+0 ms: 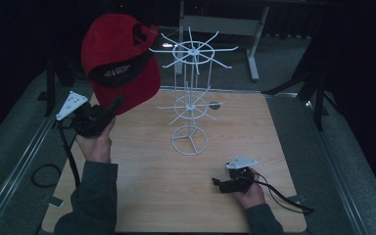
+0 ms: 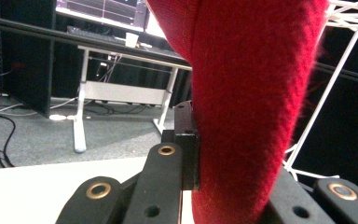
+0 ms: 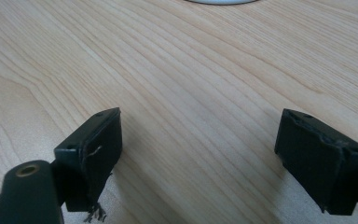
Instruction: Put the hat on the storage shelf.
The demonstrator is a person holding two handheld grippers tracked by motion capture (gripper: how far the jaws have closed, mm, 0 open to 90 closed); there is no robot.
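Starting at the left of the high view, we see the left tongs (image 1: 113, 105) raised above the tabletop (image 1: 142, 196), clamped on the lower edge of a red cap (image 1: 120, 61). The cap hangs in the air over the tabletop's far left corner, its hollow side turned toward us, with a dark band and small pale lettering showing inside. In the left gripper view, the red fabric (image 2: 251, 107) is pressed between the black jaws, and behind it we make out a grey-legged desk (image 2: 121, 88) on the floor.

Just to the right of the cap stands a white wire rack (image 1: 191, 98) near the middle of the tabletop's far half. It has a round base, a thin upright post and two tiers of spokes; the cap's right edge is near the upper tier, though we cannot tell whether they touch.

Farther right, by the near edge, the right tongs (image 1: 217, 183) lie low over the tabletop, well apart from the rack. In the right gripper view, the two pads (image 3: 93, 149) stand spread wide with bare wood (image 3: 200, 107) between them, gripping nothing.
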